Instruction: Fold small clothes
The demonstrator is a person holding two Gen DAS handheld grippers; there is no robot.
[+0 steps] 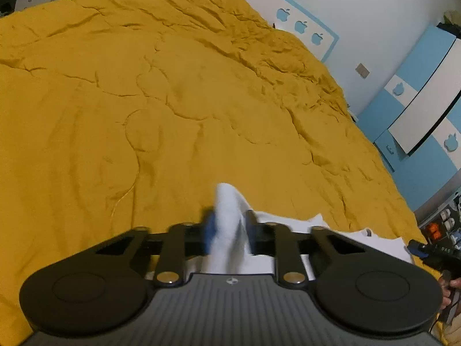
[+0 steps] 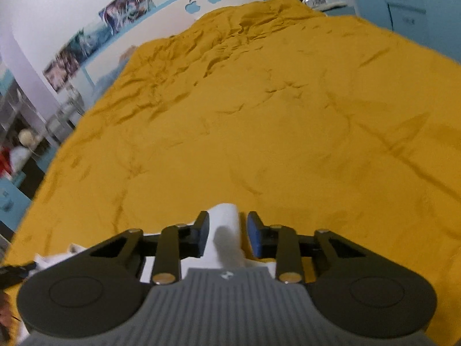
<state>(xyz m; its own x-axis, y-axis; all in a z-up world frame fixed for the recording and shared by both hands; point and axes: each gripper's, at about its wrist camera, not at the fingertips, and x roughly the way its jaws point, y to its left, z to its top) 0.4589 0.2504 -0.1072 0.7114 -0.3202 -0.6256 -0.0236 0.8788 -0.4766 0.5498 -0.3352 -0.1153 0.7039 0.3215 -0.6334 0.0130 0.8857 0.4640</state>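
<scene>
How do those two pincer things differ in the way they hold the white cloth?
The left gripper looks shut on the white garment, pads pressed against the fold; the right gripper shows slim gaps between its blue pads and the fold. The left view is motion-blurred; the right is sharper. Both hold cloth above the yellow bedspread.

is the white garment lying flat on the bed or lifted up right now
Partly lifted. The left gripper pinches a bunched peak of the white garment; another peak stands between the right gripper jaws. The rest lies on the yellow bedspread.

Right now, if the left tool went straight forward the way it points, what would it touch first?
Probably the white cloth already between the fingers of the left tool; beyond it only the yellow bedcover lies ahead, though depth is unclear.
</scene>
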